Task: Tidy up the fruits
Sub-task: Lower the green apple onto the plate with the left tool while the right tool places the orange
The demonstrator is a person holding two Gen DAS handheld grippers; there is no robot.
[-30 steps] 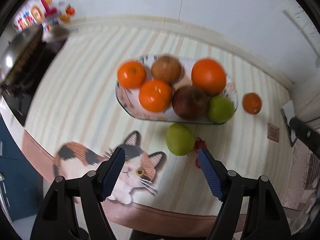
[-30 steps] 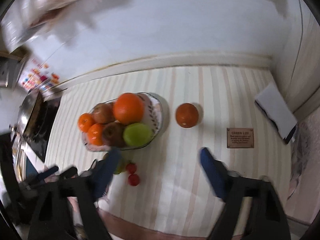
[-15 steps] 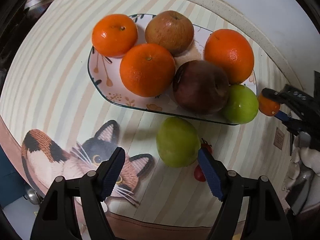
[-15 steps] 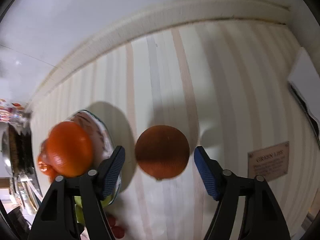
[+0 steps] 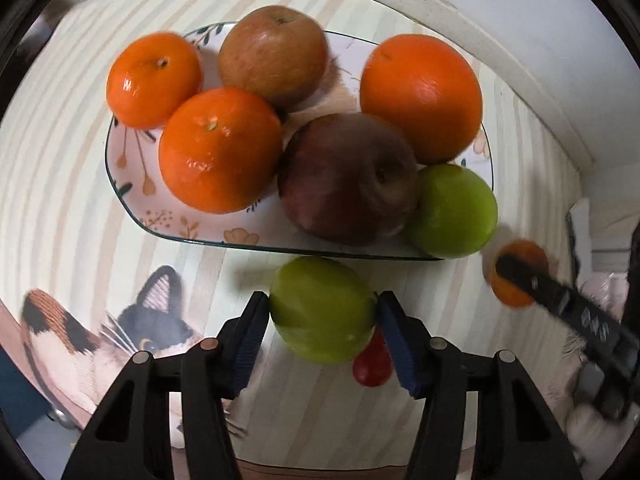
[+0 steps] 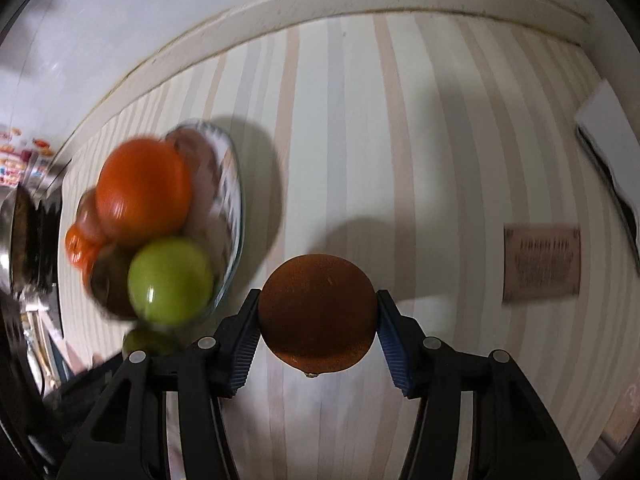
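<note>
L gripper point(image 5: 322, 314): jaws closing on the green apple point(image 5: 322, 309), pads touching both sides; apple sits on the mat just in front of the plate point(image 5: 132, 196), small red fruit point(image 5: 372, 366) tucked behind it. R gripper point(image 6: 317, 316): jaws part-closed, pads tight vs. the loose orange point(image 6: 317, 314), which lies on the mat right of the plate.

Step, I'd say: grasp stage, both strays being picked up. Next: lift each clear w/o squeezing harder, then find gaps on the plate, which looks nearly full.

Looks: apple smooth, glossy, round, may slip. Orange dull, pebbled, stem end down. Plate already holds 3 oranges, 2 reddish apples, 1 green.
</note>
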